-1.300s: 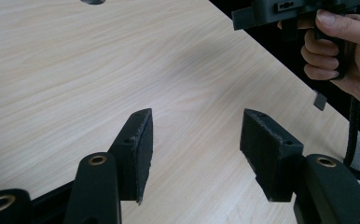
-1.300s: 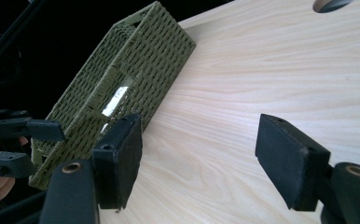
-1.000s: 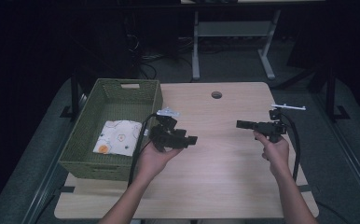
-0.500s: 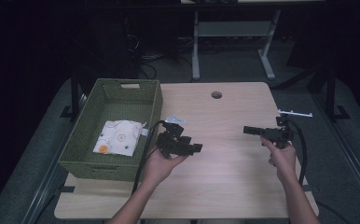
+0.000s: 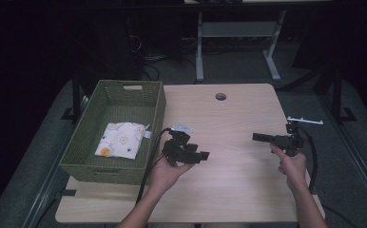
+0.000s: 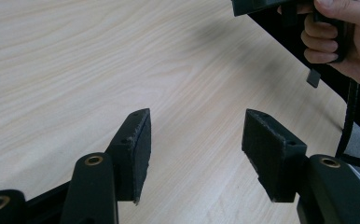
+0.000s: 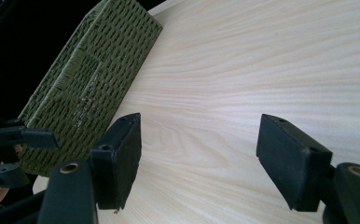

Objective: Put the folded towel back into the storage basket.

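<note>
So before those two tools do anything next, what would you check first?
1. Left tool open, nothing between its pads: ok.
2. Right tool open, nothing held: ok.
3. Table bare between the two tools: ok.
4. Cloth lies flat inside the basket: ok.
5. Tools apart from each other, not touching: ok.
6. Cables free of snags: cannot tell, the left one runs off the table edge.

I count one green woven basket (image 5: 92,156), one patterned cloth (image 5: 120,139) inside it, one wooden table (image 5: 229,114), and my two grippers (image 5: 203,156) (image 5: 255,137).
</note>
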Demonstrator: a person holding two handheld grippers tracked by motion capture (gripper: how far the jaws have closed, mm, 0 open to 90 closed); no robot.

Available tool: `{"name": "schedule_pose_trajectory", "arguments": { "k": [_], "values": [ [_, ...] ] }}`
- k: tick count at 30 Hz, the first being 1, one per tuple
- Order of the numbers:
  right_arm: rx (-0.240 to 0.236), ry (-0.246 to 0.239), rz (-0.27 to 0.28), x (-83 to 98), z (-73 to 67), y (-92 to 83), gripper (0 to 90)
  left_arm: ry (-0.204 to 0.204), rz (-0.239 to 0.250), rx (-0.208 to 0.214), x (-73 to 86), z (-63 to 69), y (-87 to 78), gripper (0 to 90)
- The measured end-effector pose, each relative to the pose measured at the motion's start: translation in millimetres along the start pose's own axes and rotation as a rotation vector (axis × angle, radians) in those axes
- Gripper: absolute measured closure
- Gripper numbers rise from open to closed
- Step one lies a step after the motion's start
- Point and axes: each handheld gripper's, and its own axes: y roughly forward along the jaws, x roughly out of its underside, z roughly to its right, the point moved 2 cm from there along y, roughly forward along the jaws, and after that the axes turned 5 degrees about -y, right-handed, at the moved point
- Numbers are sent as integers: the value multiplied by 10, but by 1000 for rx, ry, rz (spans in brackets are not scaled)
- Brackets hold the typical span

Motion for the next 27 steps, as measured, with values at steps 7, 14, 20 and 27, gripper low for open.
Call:
{"name": "schedule_pose_trajectory", "arguments": {
  "k": [7, 14, 20, 27],
  "values": [
    [7, 3, -8, 69, 52, -23, 302, -8, -5, 4, 63, -2, 48, 419],
    [12, 9, -13, 148, 92, -84, 303, -7, -7, 5, 107, 2, 68, 415],
    [13, 7, -12, 211, 121, -119, 302, -5, -10, 7, 153, 15, 84, 409],
    [13, -2, -10, 297, 117, -164, 298, 0, -16, 2, 224, 15, 94, 404]
  ]
}}
